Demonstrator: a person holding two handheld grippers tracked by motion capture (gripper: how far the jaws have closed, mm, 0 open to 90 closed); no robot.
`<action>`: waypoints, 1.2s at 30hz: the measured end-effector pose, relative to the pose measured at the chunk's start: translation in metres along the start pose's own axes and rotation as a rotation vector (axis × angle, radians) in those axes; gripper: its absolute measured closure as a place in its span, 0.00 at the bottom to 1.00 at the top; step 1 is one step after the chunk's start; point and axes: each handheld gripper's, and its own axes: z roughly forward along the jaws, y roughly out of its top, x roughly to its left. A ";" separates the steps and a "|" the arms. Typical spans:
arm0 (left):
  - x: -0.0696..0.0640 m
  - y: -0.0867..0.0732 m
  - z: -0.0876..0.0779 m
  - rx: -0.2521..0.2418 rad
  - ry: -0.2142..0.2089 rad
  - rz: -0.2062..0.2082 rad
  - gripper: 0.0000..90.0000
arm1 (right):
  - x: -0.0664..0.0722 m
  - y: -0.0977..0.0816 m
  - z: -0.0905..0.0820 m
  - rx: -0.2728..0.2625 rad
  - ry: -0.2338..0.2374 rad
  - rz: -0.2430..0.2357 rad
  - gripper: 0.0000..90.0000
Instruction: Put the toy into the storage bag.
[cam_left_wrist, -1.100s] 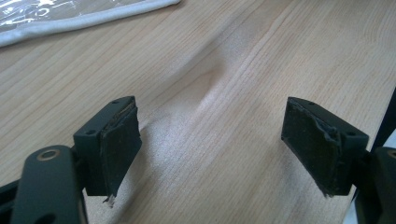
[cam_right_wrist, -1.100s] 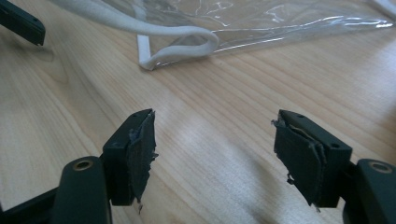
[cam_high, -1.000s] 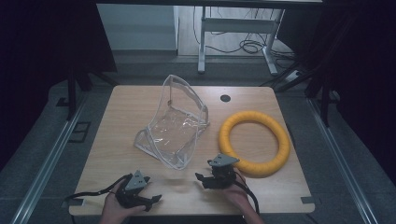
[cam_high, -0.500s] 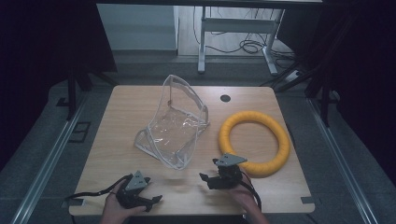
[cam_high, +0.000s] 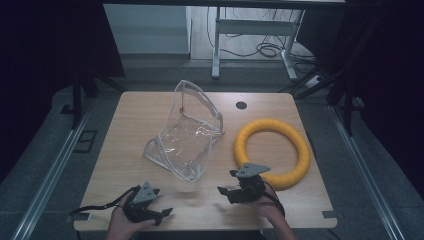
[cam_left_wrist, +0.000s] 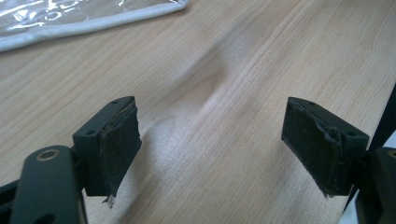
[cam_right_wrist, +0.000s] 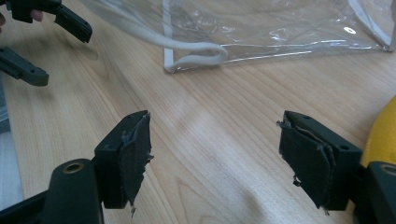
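A clear plastic bag with white trim stands half-open at the table's middle; its trim also appears in the right gripper view and the left gripper view. A yellow ring lies flat to its right. My right gripper hovers by the ring's near-left edge, pointing left toward the bag's front corner. Its jaws stand open and have just been closing a little, with nothing between them. My left gripper rests near the front edge, open over bare wood.
The wooden table has a small dark grommet hole at the back. The ring's yellow edge sits close beside the right jaw. My left gripper shows far off at upper left in the right gripper view.
My right gripper has lifted slightly and drifted right along the ring's near edge. The left gripper, bag and ring have stayed put.
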 end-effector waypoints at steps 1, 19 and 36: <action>0.000 0.000 0.000 -0.001 0.001 0.001 0.21 | -0.001 0.001 -0.001 0.003 -0.001 0.001 0.30; 0.000 -0.001 0.001 0.012 -0.004 0.011 0.21 | -0.019 0.032 -0.018 0.134 -0.036 -0.081 0.33; -0.001 -0.002 0.003 0.031 -0.011 0.021 0.21 | -0.046 0.034 -0.015 0.332 -0.122 -0.098 0.33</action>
